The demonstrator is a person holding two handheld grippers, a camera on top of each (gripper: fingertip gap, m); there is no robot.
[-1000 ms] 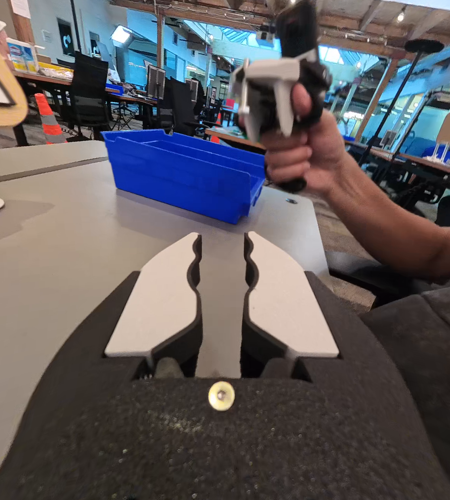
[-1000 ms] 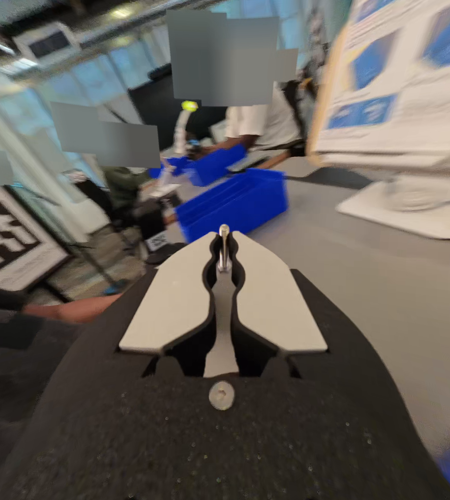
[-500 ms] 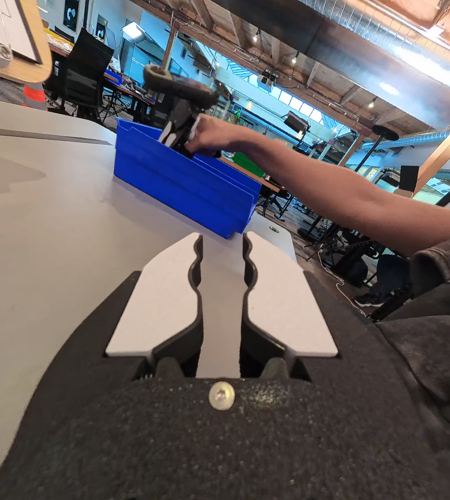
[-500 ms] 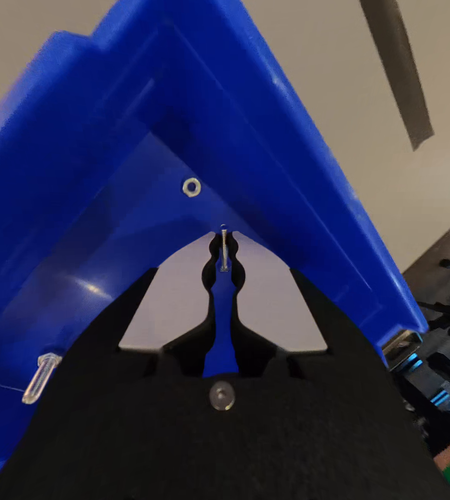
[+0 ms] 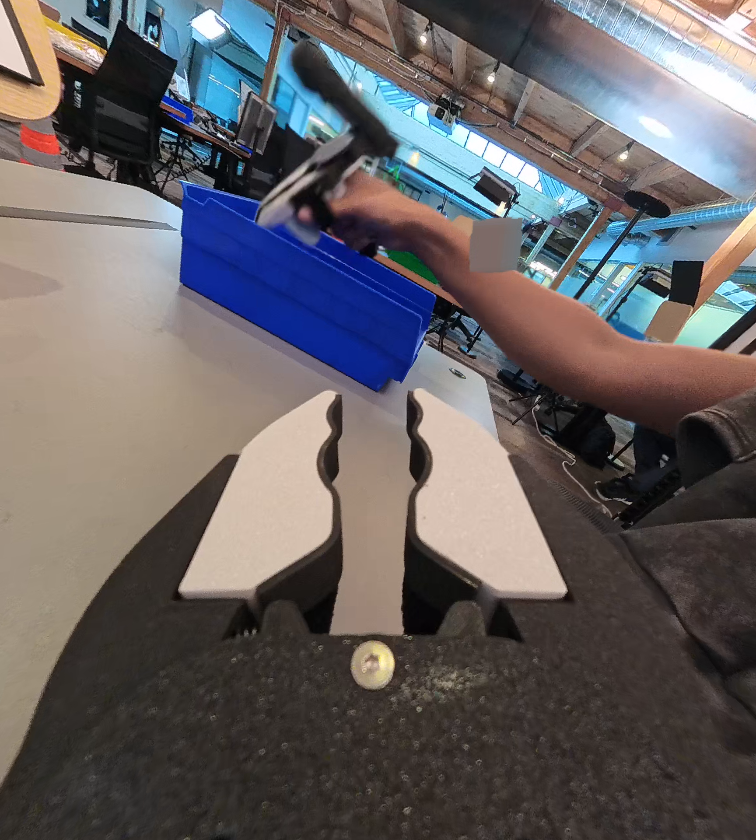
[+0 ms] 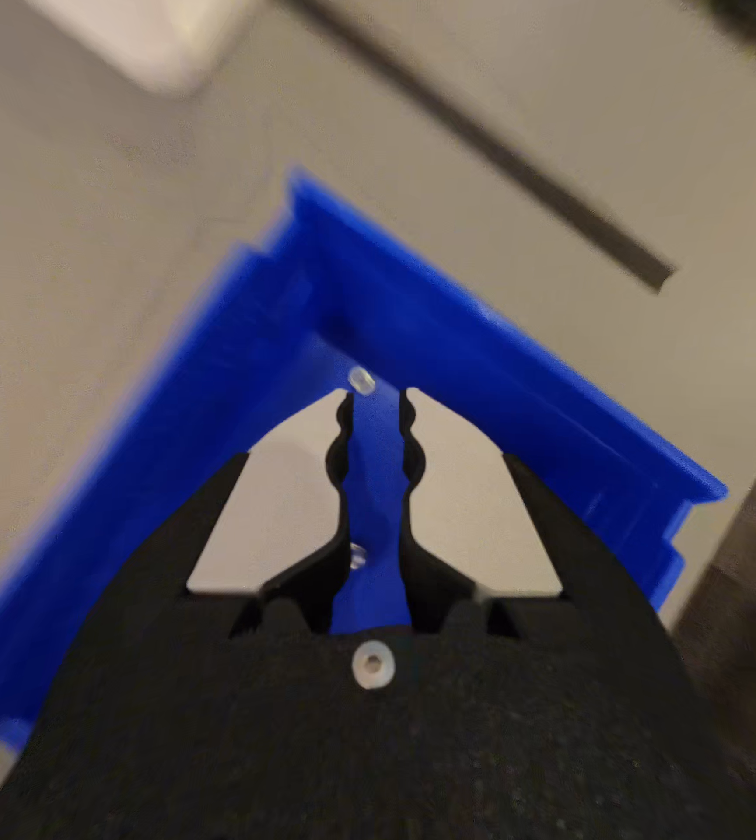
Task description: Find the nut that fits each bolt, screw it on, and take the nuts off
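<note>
A blue bin (image 5: 303, 295) stands on the grey table (image 5: 94, 386) ahead of my left gripper (image 5: 374, 400), which is open, empty and low over the table. A hand holds my right gripper (image 5: 303, 191) tilted down over the bin's far end. In the right wrist view my right gripper (image 6: 374, 395) is open above an inner corner of the bin (image 6: 503, 363). A small blurred metal piece (image 6: 361, 381), nut or bolt I cannot tell, lies on the bin floor just beyond the fingertips. Another small metal piece (image 6: 358, 557) shows between the fingers, next to the left one.
The table's right edge (image 5: 485, 391) drops off just past the bin. A dark seam (image 6: 503, 154) crosses the table beyond the bin, and a white stand base (image 6: 153, 36) sits past it. An orange cone (image 5: 40, 141) and black chairs (image 5: 126, 104) stand on the floor behind. The left gripper's tips are roughly 40 centimetres from the right gripper's.
My right gripper was shut on a thin bolt, swung down into the bin and has now opened; the bolt is no longer between its tips. My left gripper has barely moved.
</note>
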